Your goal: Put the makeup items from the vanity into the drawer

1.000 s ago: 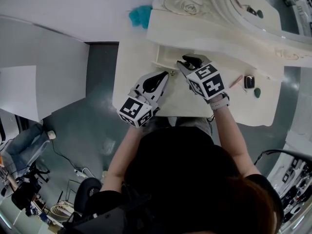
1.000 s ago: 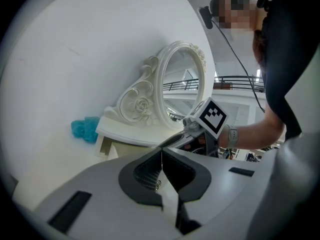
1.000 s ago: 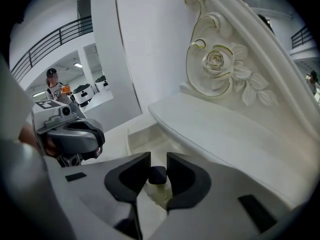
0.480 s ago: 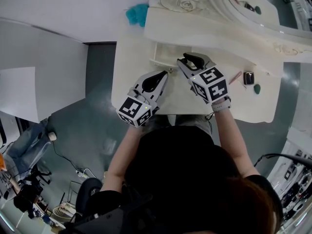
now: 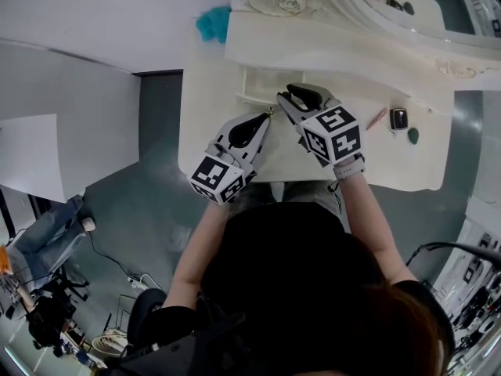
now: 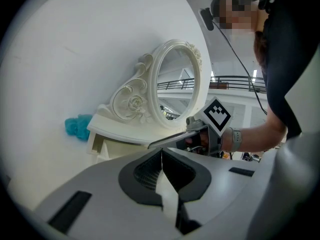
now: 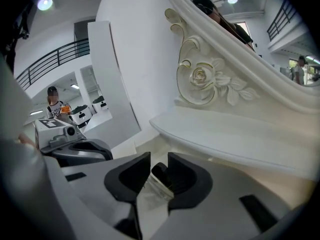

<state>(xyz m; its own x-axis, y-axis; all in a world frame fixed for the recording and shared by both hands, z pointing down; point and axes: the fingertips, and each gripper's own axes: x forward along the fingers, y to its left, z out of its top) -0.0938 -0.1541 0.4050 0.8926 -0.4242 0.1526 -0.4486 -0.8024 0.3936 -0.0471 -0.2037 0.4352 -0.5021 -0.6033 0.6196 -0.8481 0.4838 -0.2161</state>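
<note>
The white vanity (image 5: 211,124) has a small drawer (image 5: 254,89) pulled open under its mirror shelf. My right gripper (image 5: 297,95) hangs over the drawer's right end, shut on a small clear bottle with a black cap (image 7: 161,178). The left gripper (image 5: 264,119) rests beside the drawer's front corner with its jaws shut and nothing visible between them (image 6: 161,156); from its view the open drawer (image 6: 100,145) lies ahead on the left. On the tabletop to the right lie a pink stick (image 5: 378,118), a dark square compact (image 5: 399,118) and a small green item (image 5: 412,135).
The carved oval mirror (image 5: 368,14) and its shelf (image 5: 329,49) overhang the drawer. A teal fluffy thing (image 5: 211,23) sits at the vanity's back left corner. Grey floor lies left of the vanity, with a white panel (image 5: 31,155) beyond it.
The right gripper has tilted and rolled a little over the drawer with the bottle still in it. The left gripper has stayed put.
</note>
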